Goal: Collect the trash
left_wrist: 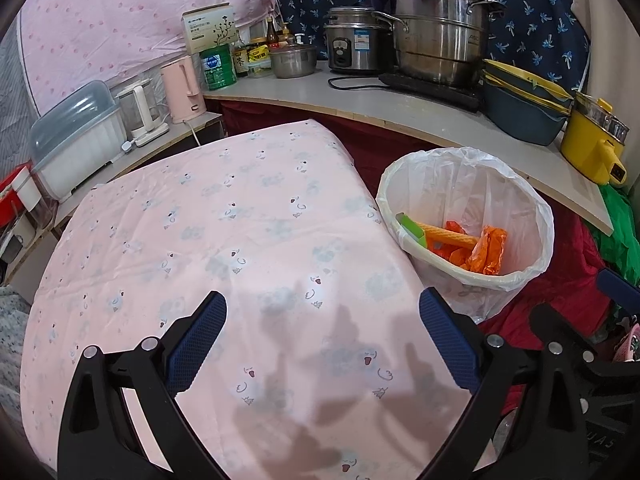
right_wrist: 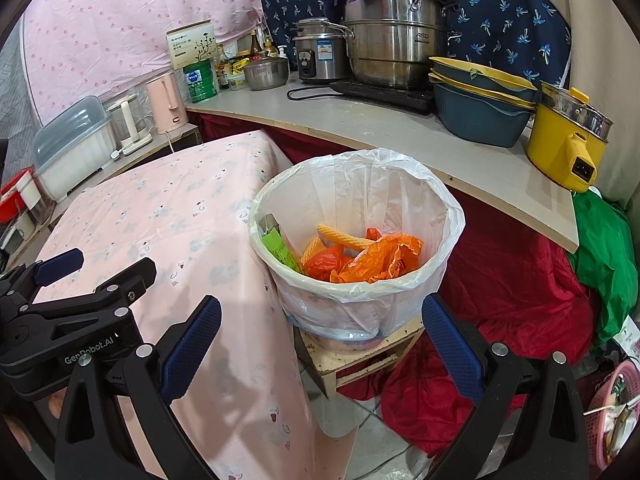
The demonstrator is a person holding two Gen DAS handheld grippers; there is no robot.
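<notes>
While both tools gape with nothing between the pads, the pink-clothed table [left_wrist: 224, 240] shows no loose trash. Bin [right_wrist: 356, 280], white liner, stands on a wooden stool just right of the table edge, dead ahead of the right tool [right_wrist: 320, 344], forward-right of the left tool [left_wrist: 322, 340]; right is nearer. Inside: crumpled orange wrappers [right_wrist: 376, 260], ribbed yellow stick [right_wrist: 344, 238] lying crosswise, green carton [right_wrist: 280, 250] against the wall.
</notes>
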